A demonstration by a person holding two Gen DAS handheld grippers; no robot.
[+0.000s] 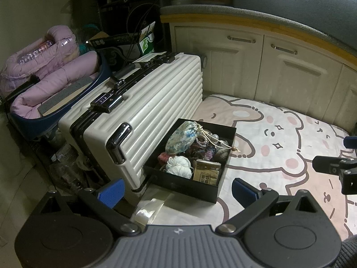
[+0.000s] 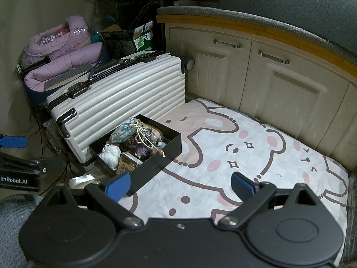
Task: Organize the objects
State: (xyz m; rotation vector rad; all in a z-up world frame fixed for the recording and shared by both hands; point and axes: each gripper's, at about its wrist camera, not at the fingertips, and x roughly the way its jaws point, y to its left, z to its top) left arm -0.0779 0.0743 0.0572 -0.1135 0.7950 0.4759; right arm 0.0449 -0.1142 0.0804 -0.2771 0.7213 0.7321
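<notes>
I find both tools held above a cartoon-print sheet (image 2: pixel 256 147), with their blue pads spread wide and nothing between them: the left gripper (image 1: pixel 177 188) faces the near corner of the black box (image 1: pixel 178 185), and the right gripper (image 2: pixel 180 184) faces the bare sheet just right of that box. The box stands on the sheet with its far long side against a ribbed white suitcase (image 1: pixel 156 96) lying on its side. Inside it I see a floral drawstring pouch (image 1: pixel 181 139) on top at the back, a ball of white yarn (image 1: pixel 179 166) at the near left, a small tan packet (image 1: pixel 206 170) standing at the near corner, and a tangle of crocheted pieces, cord and beads (image 2: pixel 147 143) between them. The contents sit heaped and mixed, and nothing from the box lies out on the sheet. That fits a box waiting to be sorted as well as one into which loose things are already gathered, so I do not name a move. As a judgement on handling, whichever applies: the pouch and the yarn are soft and should take a pinch across the middle, while the cords look likely to drag neighbours along if lifted fast. The packet stands close to the box wall, which leaves little room for a pad on that side. A crumpled clear wrapper (image 1: pixel 147 210) lies just off the near left of the box, close under the left tool, and I would keep the pads from snagging it.
</notes>
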